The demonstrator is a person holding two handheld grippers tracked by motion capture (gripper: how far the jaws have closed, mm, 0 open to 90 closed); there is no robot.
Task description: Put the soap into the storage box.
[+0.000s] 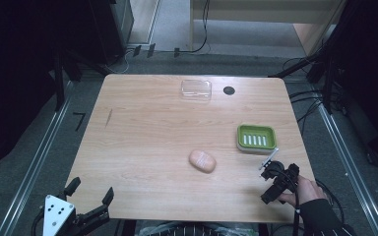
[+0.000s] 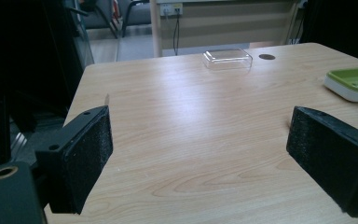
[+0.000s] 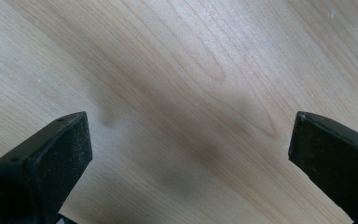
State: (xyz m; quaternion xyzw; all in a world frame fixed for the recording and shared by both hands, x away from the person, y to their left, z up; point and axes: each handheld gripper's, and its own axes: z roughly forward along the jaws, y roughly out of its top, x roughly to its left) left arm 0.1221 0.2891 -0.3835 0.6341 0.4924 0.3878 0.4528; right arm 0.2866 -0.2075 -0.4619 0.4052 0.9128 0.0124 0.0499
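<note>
On the wooden desk a pink soap bar lay near the centre, with a green soap dish at its two o'clock and a clear lid toward twelve. The left tongs hung wide off the seven o'clock corner; the right tongs, wide and empty, pointed down at bare wood near four o'clock.
</note>
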